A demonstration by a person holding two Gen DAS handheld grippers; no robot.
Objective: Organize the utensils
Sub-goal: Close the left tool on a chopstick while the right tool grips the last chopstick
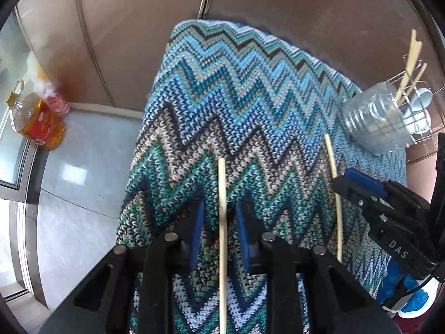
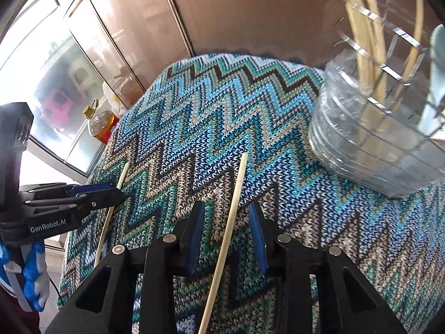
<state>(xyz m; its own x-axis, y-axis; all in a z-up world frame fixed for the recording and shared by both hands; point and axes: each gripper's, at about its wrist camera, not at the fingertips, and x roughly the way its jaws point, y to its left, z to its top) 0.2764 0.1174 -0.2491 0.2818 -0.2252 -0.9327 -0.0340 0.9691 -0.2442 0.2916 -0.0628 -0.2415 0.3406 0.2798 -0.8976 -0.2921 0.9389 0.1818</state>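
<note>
Two pale wooden chopsticks lie on a zigzag-knit cloth point(image 1: 236, 105). My left gripper point(image 1: 218, 217) is open, its blue pads on either side of one chopstick point(image 1: 222, 194) without touching it. My right gripper point(image 2: 226, 220) is open around the other chopstick point(image 2: 236, 194), which also shows in the left wrist view point(image 1: 335, 189). The left chopstick shows in the right wrist view point(image 2: 118, 186) under the left gripper. A clear plastic holder point(image 2: 361, 139) with several chopsticks stands at the far right of the cloth; it also shows in the left wrist view point(image 1: 372, 119).
A wire rack point(image 1: 417, 111) with white cups stands behind the holder. An oil bottle point(image 1: 36, 119) stands on the floor at left by glass doors. Brown cabinet panels point(image 2: 222, 14) rise behind the table. The cloth drops off at the left edge.
</note>
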